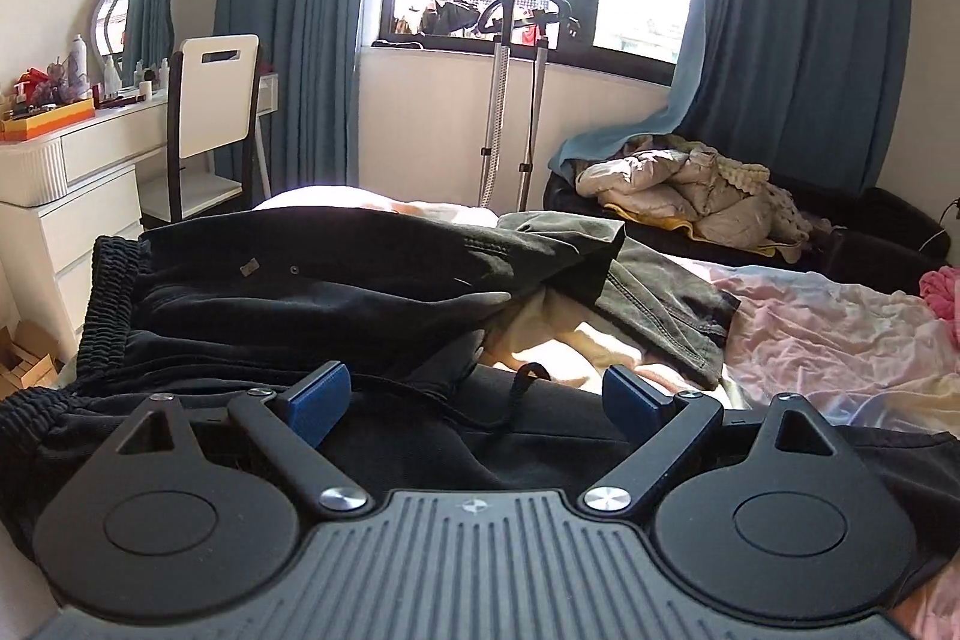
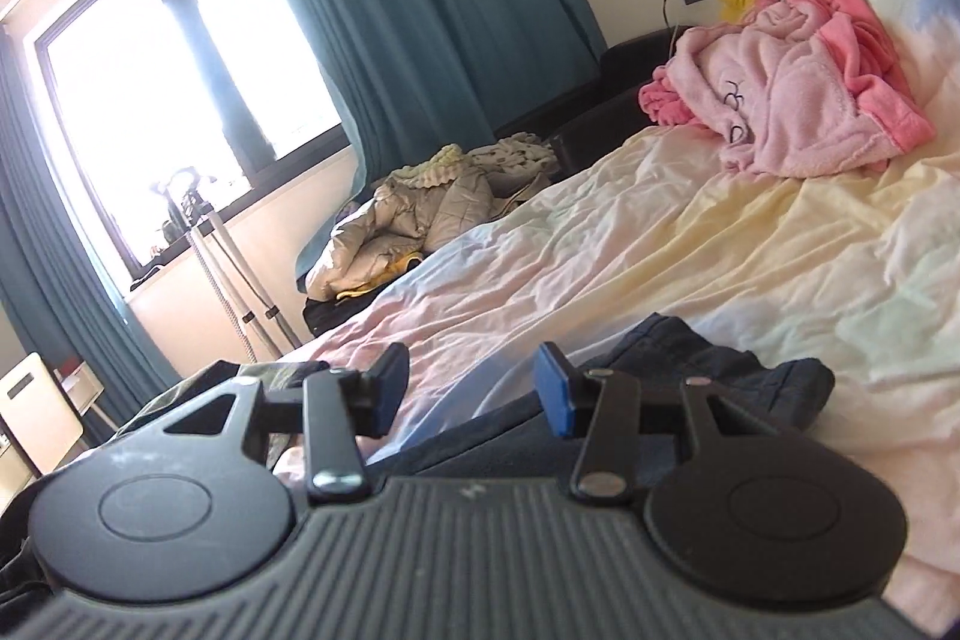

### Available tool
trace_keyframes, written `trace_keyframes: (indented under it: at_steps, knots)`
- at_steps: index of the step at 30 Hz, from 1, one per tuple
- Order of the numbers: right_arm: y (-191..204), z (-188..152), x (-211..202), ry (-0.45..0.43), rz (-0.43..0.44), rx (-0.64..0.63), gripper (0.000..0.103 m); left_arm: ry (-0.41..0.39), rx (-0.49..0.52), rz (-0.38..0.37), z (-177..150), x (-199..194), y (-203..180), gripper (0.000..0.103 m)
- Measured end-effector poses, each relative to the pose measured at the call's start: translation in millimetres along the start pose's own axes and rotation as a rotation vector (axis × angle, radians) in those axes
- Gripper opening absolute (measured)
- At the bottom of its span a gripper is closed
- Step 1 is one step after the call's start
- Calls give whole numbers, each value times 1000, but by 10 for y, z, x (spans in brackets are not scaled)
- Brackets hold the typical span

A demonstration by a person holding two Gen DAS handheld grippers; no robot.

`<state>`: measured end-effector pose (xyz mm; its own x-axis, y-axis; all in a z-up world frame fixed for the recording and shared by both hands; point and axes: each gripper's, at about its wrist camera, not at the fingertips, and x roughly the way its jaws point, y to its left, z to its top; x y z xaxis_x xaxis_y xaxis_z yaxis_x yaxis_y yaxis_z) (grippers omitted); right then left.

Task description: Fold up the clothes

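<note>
Black trousers with an elastic waistband [image 1: 288, 292] lie bunched on the bed, close in front of my left gripper [image 1: 474, 400]. Its blue-padded jaws are wide open over black cloth with a drawstring [image 1: 522, 388], holding nothing. A grey-green denim garment [image 1: 666, 304] lies just behind the trousers. My right gripper [image 2: 471, 391] is open and empty, low over the bed, with a dark navy garment [image 2: 708, 370] under and to the right of its fingers.
The bed sheet [image 2: 660, 244] is pastel and wrinkled. A pink robe [image 2: 792, 94] is heaped by the headboard. A beige jacket pile [image 1: 678, 196] lies on a black couch. A garment steamer stand [image 1: 510, 88], a white chair [image 1: 216, 100] and a dresser [image 1: 72, 196] stand beyond the bed.
</note>
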<state>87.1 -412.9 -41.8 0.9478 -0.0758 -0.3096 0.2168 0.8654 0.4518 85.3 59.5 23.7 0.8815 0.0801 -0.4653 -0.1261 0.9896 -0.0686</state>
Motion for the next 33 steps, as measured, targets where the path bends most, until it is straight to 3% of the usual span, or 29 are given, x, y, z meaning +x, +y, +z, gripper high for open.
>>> trace_keyframes:
  at_steps: [5,12,15,19,24,27,29,31,33]
  knots:
    - [365,-272,175,55,77,-65,48,24,72,-14,-193,349,-208,93]
    - [945,-717,462,104,222,-187,48,53,72,-24,-322,570,-114,93]
    - [1167,-836,676,172,263,-200,48,31,105,-11,-356,638,-108,93]
    - [1417,-948,1159,297,337,-108,51,68,64,-44,-421,774,-46,94]
    - [1587,-1134,2192,464,378,284,55,120,-23,-65,-515,939,78,94]
    - [1738,-1270,2679,501,357,384,59,164,-78,-65,-564,1083,174,94]
    - [1818,-1335,2903,492,324,420,59,187,-108,-63,-587,1176,226,94]
    - [1878,-1318,3056,425,299,445,57,200,-137,-68,-613,1259,270,94]
    - [1863,-1270,3184,381,254,503,51,198,-150,-72,-617,1281,287,94]
